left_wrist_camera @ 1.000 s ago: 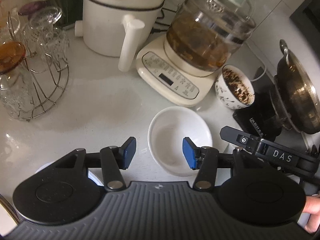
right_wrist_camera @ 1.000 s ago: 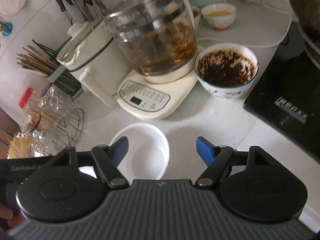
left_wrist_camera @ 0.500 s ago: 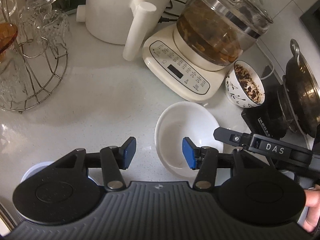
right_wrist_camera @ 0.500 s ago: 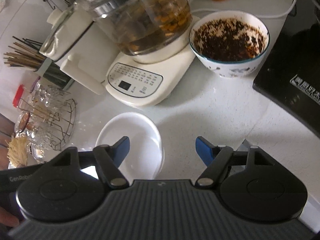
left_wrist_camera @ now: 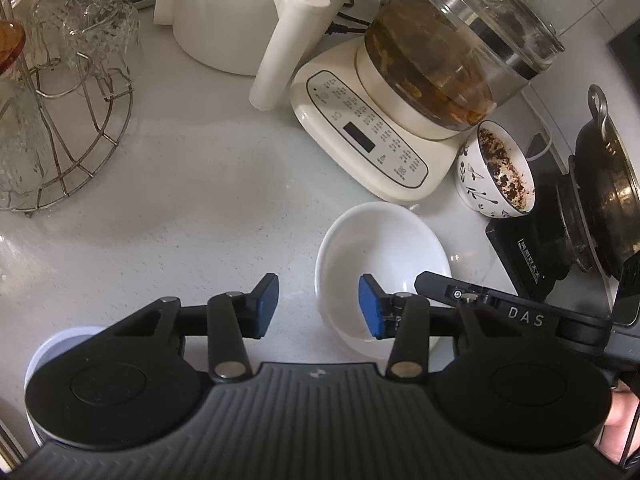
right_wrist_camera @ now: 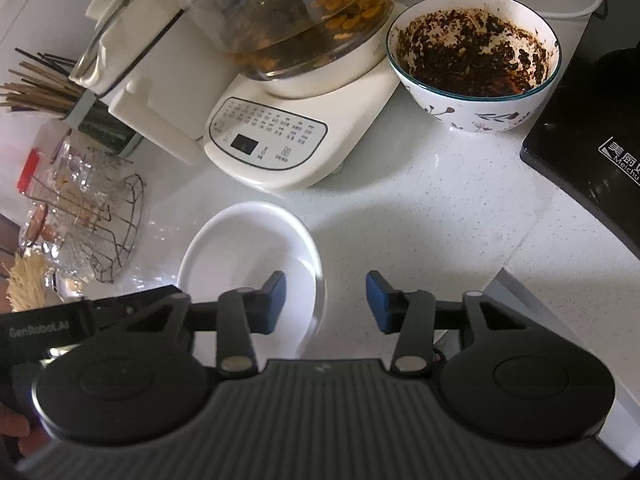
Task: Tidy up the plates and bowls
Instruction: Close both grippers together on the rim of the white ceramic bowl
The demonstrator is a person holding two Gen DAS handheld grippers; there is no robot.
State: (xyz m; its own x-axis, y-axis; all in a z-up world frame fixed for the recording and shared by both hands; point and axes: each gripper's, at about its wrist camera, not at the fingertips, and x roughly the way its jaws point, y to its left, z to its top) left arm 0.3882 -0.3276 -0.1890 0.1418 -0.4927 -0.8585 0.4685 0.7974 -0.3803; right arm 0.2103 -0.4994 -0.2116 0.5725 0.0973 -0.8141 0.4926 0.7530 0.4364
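countertop (left_wrist_camera: 168, 200) of speckled white stone carries the empty round white ceramic bowl (left_wrist_camera: 380, 248), just in front of the cream kettle base (left_wrist_camera: 372, 148). my left gripper (left_wrist_camera: 318, 306) is spread across its near rim, my right gripper (right_wrist_camera: 326, 300) spread across its right rim, neither pinching anything.

A cream electric kettle base (left_wrist_camera: 372, 140) with a control panel is set on the white countertop (left_wrist_camera: 180, 200), and a glass pot (left_wrist_camera: 452, 52) of brown liquid is carried on it. A white appliance (left_wrist_camera: 248, 8) with a cylindrical handle is placed just beside it. Upturned glasses are held on a wire rack (left_wrist_camera: 76, 132). Chopsticks (right_wrist_camera: 36, 84) are kept in a holder, and a black induction cooker (right_wrist_camera: 592, 128) is seen at the right.
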